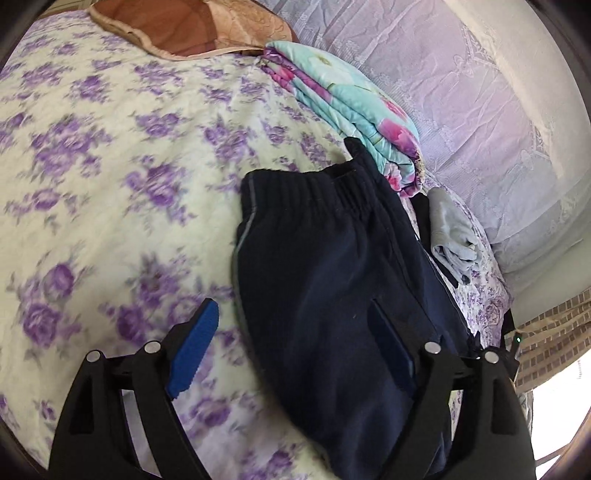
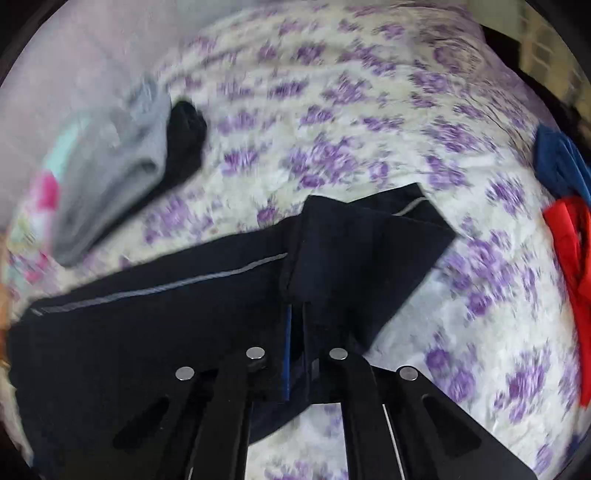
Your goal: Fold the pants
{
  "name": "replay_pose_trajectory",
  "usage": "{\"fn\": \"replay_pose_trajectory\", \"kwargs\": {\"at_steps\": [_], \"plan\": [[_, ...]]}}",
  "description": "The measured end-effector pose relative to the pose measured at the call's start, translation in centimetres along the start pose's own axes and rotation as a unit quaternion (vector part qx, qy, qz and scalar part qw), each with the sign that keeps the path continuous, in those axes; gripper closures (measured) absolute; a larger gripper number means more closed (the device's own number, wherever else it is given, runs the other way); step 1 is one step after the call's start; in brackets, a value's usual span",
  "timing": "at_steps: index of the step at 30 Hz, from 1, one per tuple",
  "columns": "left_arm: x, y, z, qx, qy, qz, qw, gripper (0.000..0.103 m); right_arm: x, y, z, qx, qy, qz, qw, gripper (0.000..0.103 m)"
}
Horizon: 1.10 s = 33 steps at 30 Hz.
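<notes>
We see a bed covered with a pale sheet (image 1: 110, 155) printed all over with purple flowers; it is the surface everything lies on. At its far edge hangs a lilac lace curtain (image 1: 424, 74), and a brown pillow (image 1: 177, 26) lies at the head end. Beside the curtain rests a folded turquoise quilt (image 1: 354, 110) with pink blossoms, and just past it a small grey garment (image 1: 448, 232) lies crumpled on the sheet. In the right wrist view we also find a blue cloth (image 2: 557, 162) and a red cloth (image 2: 572, 258) heaped at the bed's edge, well apart from the work.

The dark navy pants (image 1: 332, 266) lie across the sheet, their ribbed waistband toward the quilt and a thin grey stripe running down the side seam.

Our left gripper (image 1: 291, 347) stands wide open. Its left blue pad hovers over bare sheet just beside the pants, while the other finger sits over the dark fabric; the pads press on nothing.

Our right gripper (image 2: 297, 317) is closed down tight, its pads pinching a fold of the pants (image 2: 351, 251) near the leg end. From that pinch a flap of the cloth is raised and turned over, its cut corner pointing out over the sheet, while the striped length trails away to the left.

We find no containers in either view.
</notes>
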State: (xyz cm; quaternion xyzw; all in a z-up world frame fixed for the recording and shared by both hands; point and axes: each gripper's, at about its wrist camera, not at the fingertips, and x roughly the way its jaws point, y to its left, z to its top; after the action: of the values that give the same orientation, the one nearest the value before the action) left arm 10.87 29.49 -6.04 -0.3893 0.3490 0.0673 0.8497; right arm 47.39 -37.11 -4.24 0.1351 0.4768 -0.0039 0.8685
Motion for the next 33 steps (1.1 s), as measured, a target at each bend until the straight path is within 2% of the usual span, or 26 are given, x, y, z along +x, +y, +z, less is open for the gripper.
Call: {"fn": "replay_pose_trajectory", "kwargs": {"at_steps": [4, 6, 7, 8, 9, 10, 13, 17, 19, 20, 24, 27, 30, 32, 33], "plan": [[-0.8, 1.1, -1.0, -0.007, 0.006, -0.019, 0.9998, 0.021, -4.4, -5.1, -3.8, 0.079, -0.032, 0.069, 0.994, 0.099], [-0.9, 1.1, -1.6, -0.003, 0.008, -0.019, 0.9998, 0.021, -4.9, -8.9, -7.0, 0.131, -0.018, 0.094, 0.987, 0.098], [-0.9, 1.0, -1.8, 0.001, 0.01, -0.018, 0.9998, 0.02, -4.7, -10.6, -8.6, 0.154, -0.004, 0.091, 0.984, 0.098], [-0.9, 0.9, -2.0, 0.005, 0.01, -0.016, 0.9998, 0.02, -4.4, -12.4, -9.9, 0.175, 0.004, 0.088, 0.981, 0.103], [-0.9, 0.7, -2.2, 0.007, 0.011, -0.015, 0.9998, 0.019, -4.4, -14.1, -11.2, 0.19, 0.003, 0.11, 0.976, 0.103], [-0.9, 0.7, -2.2, 0.006, 0.012, -0.017, 0.9998, 0.017, -4.7, -15.1, -12.0, 0.199, -0.001, 0.135, 0.971, 0.103], [-0.8, 0.5, -2.4, 0.0, 0.019, -0.023, 0.9996, 0.017, -6.3, -16.3, -13.3, 0.232, -0.008, 0.167, 0.958, 0.097], [-1.0, 0.8, -2.9, -0.012, 0.024, -0.035, 0.999, 0.017, -8.0, -14.0, -15.2, 0.183, 0.008, 0.212, 0.96, 0.096], [-1.0, 1.4, -2.9, -0.024, 0.026, -0.043, 0.9984, 0.016, -8.9, -12.7, -16.9, 0.157, 0.03, 0.244, 0.957, 0.072], [-1.0, 1.7, -2.8, -0.034, 0.028, -0.047, 0.9979, 0.017, -9.3, -12.3, -17.9, 0.146, 0.041, 0.26, 0.954, 0.045], [0.4, 1.2, -1.0, -0.039, 0.046, -0.049, 0.997, 0.016, -12.0, -10.9, -21.1, 0.085, 0.052, 0.283, 0.954, 0.043], [2.6, 0.2, 0.8, -0.027, 0.063, -0.043, 0.9967, 0.016, -14.4, -11.5, -23.2, 0.068, 0.056, 0.306, 0.948, 0.043], [4.9, -0.8, 1.9, -0.021, 0.073, -0.04, 0.9963, 0.016, -16.3, -12.2, -25.1, 0.054, 0.057, 0.304, 0.95, 0.043], [5.2, -1.5, 1.9, -0.013, 0.067, -0.039, 0.9969, 0.022, -17.4, -12.8, -26.6, 0.045, 0.06, 0.304, 0.95, 0.042], [5.3, -1.6, 1.7, -0.01, 0.064, -0.042, 0.997, 0.038, -17.7, -12.9, -27.3, 0.042, 0.062, 0.303, 0.95, 0.042]]}}
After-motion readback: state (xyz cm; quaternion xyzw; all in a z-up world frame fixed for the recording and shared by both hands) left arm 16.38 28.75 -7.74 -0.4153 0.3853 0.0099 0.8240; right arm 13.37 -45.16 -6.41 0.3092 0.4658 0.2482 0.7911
